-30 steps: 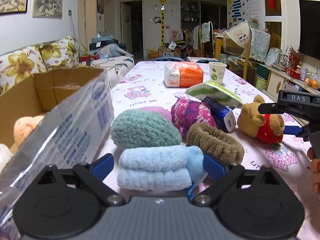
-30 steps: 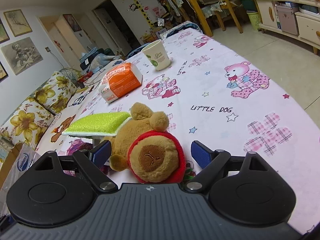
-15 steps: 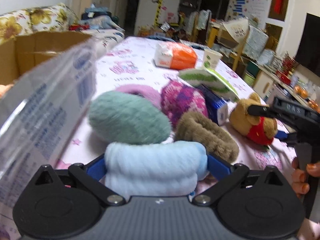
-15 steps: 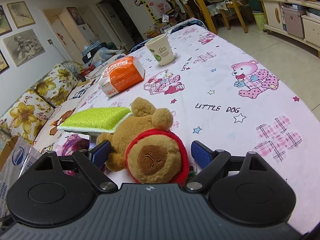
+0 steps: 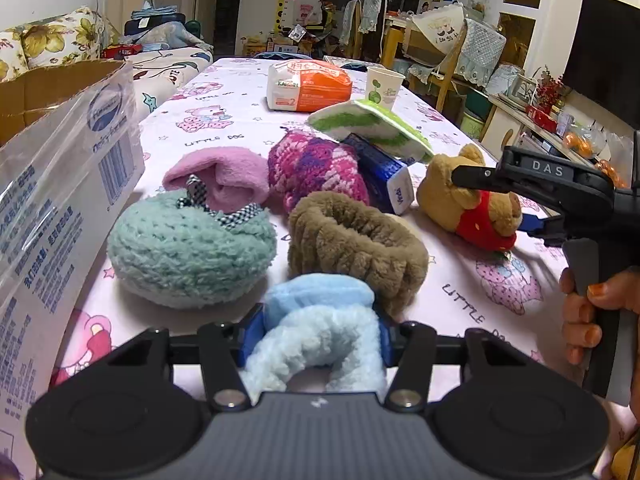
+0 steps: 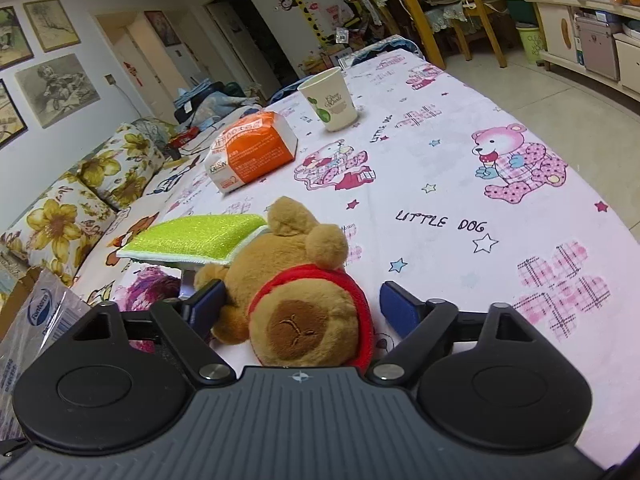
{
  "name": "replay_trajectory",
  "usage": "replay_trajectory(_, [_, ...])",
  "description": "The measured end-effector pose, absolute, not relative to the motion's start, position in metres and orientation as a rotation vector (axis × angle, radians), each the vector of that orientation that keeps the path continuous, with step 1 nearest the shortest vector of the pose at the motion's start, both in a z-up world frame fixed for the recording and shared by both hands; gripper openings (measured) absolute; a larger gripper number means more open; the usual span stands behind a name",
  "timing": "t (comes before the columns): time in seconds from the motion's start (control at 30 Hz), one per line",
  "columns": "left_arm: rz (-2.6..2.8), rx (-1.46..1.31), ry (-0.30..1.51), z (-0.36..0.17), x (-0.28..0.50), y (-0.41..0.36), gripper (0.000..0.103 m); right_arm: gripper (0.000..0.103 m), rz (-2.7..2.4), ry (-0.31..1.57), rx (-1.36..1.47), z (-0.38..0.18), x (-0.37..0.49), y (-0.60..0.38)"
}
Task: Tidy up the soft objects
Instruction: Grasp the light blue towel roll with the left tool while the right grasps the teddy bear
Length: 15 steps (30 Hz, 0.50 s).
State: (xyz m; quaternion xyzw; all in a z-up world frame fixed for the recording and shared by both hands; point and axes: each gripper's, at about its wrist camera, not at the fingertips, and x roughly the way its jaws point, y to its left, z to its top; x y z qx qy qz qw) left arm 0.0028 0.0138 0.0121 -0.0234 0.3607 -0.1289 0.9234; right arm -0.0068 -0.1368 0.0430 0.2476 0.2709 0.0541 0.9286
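Observation:
My left gripper (image 5: 318, 332) is closing on a light blue fluffy cloth (image 5: 320, 304); both blue pads press into its sides and it bulges up between them. Just beyond lie a brown furry ring (image 5: 352, 236), a teal fuzzy ball (image 5: 188, 252), a pink fleece piece (image 5: 224, 176) and a magenta crochet piece (image 5: 316, 168). My right gripper (image 6: 304, 304) stands open around a brown teddy bear in red (image 6: 296, 280), which lies on the table between the fingers. The bear (image 5: 468, 204) also shows at the right of the left wrist view, behind the right gripper's black body.
A cardboard box (image 5: 60, 184) with a taped printed flap stands at the left table edge. A green sponge (image 5: 368, 124) rests on a blue carton (image 5: 384, 176). Farther back sit an orange pack (image 5: 308, 86) and a paper cup (image 5: 382, 84). A hand (image 5: 588, 312) holds the right gripper's handle.
The left jaws have come together on the light blue cloth and squeezed it narrow, and that gripper has tipped downward. The right gripper stays open around the bear.

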Motion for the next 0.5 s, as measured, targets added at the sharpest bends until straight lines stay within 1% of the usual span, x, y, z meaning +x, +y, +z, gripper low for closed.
replay_trajectory(0.03, [-0.265, -0.043, 0.738, 0.012, 0.002, 0.014, 0.052, 0.095, 0.113, 0.55, 0.502, 0.044, -0.008, -0.137])
replay_trajectory(0.13, [-0.267, -0.043, 0.731, 0.013, 0.0, 0.015, 0.052, 0.088, 0.113, 0.537, 0.483, 0.046, -0.01, -0.137])
replay_trajectory(0.4, [-0.267, -0.059, 0.682, 0.024, -0.007, 0.022, 0.052, 0.081, 0.106, 0.534, 0.421, 0.048, -0.015, -0.132])
replay_trajectory(0.47, [-0.265, -0.06, 0.662, 0.028, -0.009, 0.024, 0.052, 0.074, 0.099, 0.533, 0.401, 0.049, -0.017, -0.131])
replay_trajectory(0.5, [-0.268, -0.064, 0.651, 0.03, -0.01, 0.025, 0.052, 0.068, 0.095, 0.532, 0.393, 0.05, -0.017, -0.131])
